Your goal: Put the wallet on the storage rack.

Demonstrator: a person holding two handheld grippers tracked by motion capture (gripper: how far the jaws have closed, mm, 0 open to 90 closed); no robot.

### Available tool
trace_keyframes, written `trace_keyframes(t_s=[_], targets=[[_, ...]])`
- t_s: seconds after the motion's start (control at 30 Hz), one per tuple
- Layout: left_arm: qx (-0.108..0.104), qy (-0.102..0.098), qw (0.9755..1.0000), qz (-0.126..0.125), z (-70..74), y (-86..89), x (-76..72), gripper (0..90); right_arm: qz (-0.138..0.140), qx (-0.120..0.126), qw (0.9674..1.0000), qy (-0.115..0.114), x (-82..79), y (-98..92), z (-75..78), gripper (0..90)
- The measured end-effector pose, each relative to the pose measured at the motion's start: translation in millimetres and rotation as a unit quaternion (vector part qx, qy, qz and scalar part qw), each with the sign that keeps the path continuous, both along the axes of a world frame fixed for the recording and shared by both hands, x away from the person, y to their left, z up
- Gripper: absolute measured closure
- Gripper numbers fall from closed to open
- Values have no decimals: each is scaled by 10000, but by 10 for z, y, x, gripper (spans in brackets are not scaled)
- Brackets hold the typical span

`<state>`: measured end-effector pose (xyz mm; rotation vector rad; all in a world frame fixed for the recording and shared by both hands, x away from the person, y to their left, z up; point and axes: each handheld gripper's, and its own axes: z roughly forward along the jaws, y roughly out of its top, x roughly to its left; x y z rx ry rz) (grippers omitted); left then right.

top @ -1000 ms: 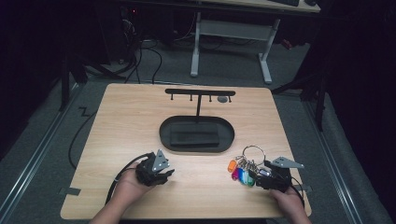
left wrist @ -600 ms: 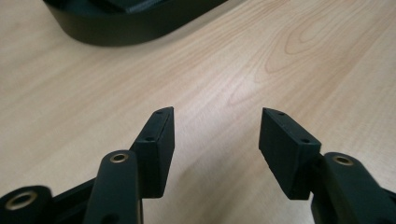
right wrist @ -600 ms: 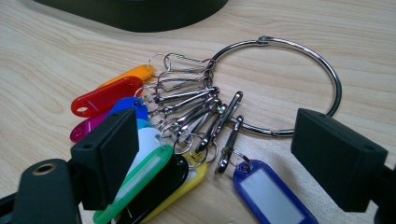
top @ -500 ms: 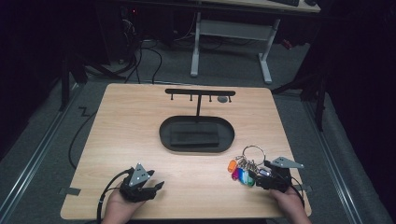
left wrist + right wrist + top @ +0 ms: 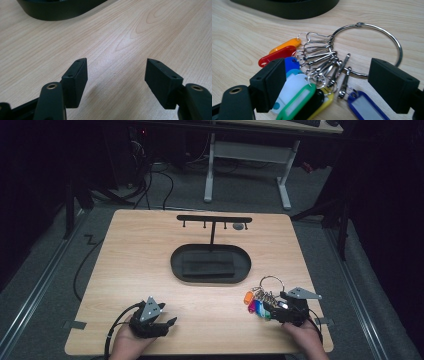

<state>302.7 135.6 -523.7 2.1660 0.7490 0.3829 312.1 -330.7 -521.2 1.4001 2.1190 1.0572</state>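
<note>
A big metal key ring (image 5: 387,32) with several coloured plastic tags (image 5: 294,100) and clips lies flat on the wooden table (image 5: 150,255) near its front right. My right gripper (image 5: 325,82) is open, its jaws standing either side of the clips and tags; in the high view the right gripper (image 5: 277,310) sits just right of the tags (image 5: 256,306). My left gripper (image 5: 167,324) rests at the table's front left, open, with bare wood between its jaws in the left gripper view (image 5: 116,75). A black key stand with hooks (image 5: 214,219) rises from an oval black tray (image 5: 175,262) at mid-table.
A folded black cloth (image 5: 207,265) lies in the tray. Cables (image 5: 82,265) trail off the table's left edge. A metal desk frame (image 5: 245,155) stands on the floor beyond the table. The tray's rim (image 5: 57,12) lies ahead of the left gripper.
My left gripper has drawn back toward the table's front edge and slightly left. The right gripper and the key ring have stayed put.
</note>
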Motion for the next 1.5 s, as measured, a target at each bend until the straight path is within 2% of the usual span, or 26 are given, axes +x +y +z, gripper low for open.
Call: trace_keyframes(t_s=[0.07,0.1,0.13,0.23,0.27,0.33,0.37,0.4,0.5,0.53,0.57,0.6,0.73,0.77,0.8,0.83,0.9,0.93,0.97,1.13,1.17,1.2,1.23,1.37,1.47,1.5], targets=[[32,-7,10000,-59,-7,-2,-3,350,94,-159,9998,56,23,75,12,150],[32,-7,10000,-59,-7,-2,-3,350,94,-159,9998,56,23,75,12,150],[61,-22,9999,-109,-15,-1,0,350,195,-292,9993,155,55,137,27,150],[92,-46,9998,-158,-16,-2,3,350,266,-346,9987,260,89,183,54,151],[137,-84,9997,-200,-25,-8,3,352,367,-404,9979,351,119,225,115,152],[102,-36,9996,-257,-39,-10,7,352,463,-481,9971,357,157,256,189,153],[102,-36,9996,-257,-39,-10,7,352,463,-481,9971,357,157,256,189,153],[78,-18,9995,-318,-54,-20,2,353,485,-515,9965,434,216,284,263,177],[142,38,9989,-444,-89,-66,-18,355,521,-735,9941,608,317,336,365,222],[142,38,9989,-444,-89,-66,-18,354,521,-735,9941,608,317,336,365,222],[242,-44,9982,-553,-88,-111,-38,353,538,-918,9913,777,385,368,422,258],[269,-87,9979,-587,-78,-128,-43,354,547,-992,9897,872,416,388,441,274],[279,-183,9970,-692,-47,-166,-48,354,472,-1330,9810,1332,557,450,505,335],[279,-183,9970,-692,-47,-166,-48,355,472,-1330,9810,1332,557,450,505,335],[312,-249,9964,-749,-32,-187,-46,354,392,-1388,9768,1581,644,469,539,356],[312,-249,9964,-749,-32,-187,-46,354,392,-1388,9768,1581,644,469,539,356],[296,-295,9960,-788,-18,-202,-46,353,325,-1441,9728,1782,730,488,575,383],[244,-359,9957,-819,-1,-212,-52,349,250,-1492,9682,1992,819,511,594,391],[218,-400,9954,-837,13,-211,-56,346,210,-1533,9652,2108,864,523,597,404],[-3,-612,9947,-828,73,-177,-73,333,-92,-1484,9526,2654,1092,565,537,454],[-3,-612,9947,-828,73,-177,-73,334,-151,-1531,9500,2718,1138,575,522,462],[2,-608,9947,-823,76,-171,-70,334,-151,-1531,9500,2718,1138,575,522,462],[30,-582,9949,-822,66,-167,-69,335,-232,-1513,9473,2812,1219,592,489,488],[75,-592,9948,-830,61,-165,-83,336,-431,-1563,9384,3052,1346,601,427,553],[170,-603,9947,-811,58,-161,-96,339,-619,-1465,9319,3260,1405,581,390,618],[198,-597,9948,-803,54,-159,-98,339,-661,-1384,9308,3318,1417,574,379,632]])
